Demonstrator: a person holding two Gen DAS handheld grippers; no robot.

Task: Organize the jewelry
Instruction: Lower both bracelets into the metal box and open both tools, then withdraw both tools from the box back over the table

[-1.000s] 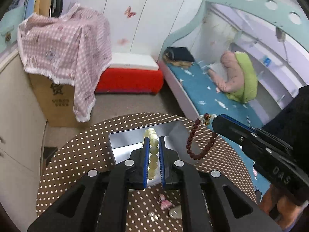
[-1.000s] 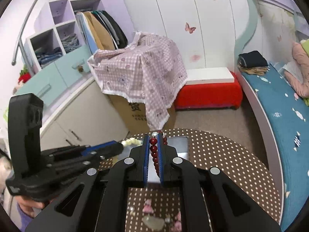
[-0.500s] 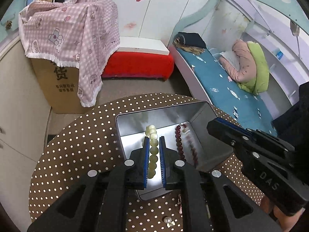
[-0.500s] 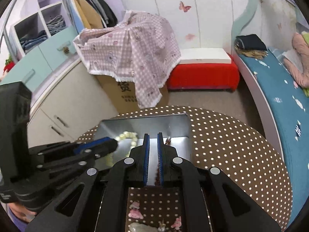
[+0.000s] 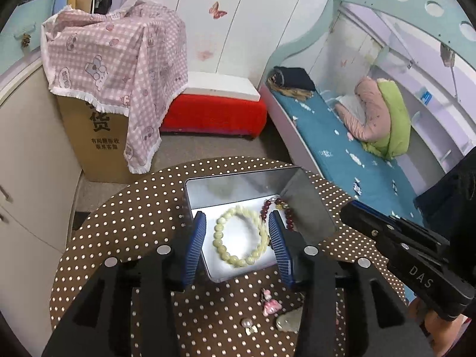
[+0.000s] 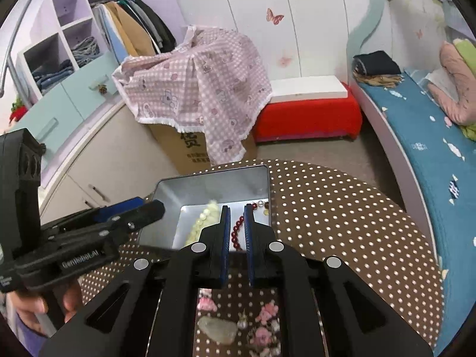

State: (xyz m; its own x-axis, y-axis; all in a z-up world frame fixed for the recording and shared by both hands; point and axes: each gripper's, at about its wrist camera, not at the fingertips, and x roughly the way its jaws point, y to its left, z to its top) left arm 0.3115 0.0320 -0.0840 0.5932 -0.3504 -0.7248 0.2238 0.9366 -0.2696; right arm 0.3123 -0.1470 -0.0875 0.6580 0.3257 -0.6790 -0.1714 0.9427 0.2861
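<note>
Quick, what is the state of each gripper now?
Left gripper: open, just opened; pale bead bracelet lies free in the tin.
Right gripper: nearly shut, holding nothing; red bead bracelet below.

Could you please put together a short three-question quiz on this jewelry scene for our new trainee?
1. True or false: the pale bead bracelet lies inside the metal tin.
2. Which bracelet lies nearer the right gripper: A) pale, B) dark red?
3. Fill in: the left gripper's jaws stand ____.

Key
1. True; it lies flat on the tin's floor.
2. B; the dark red bracelet shows between its fingers.
3. Open; they have just been opening, and the pale bracelet lies below, untouched.
</note>
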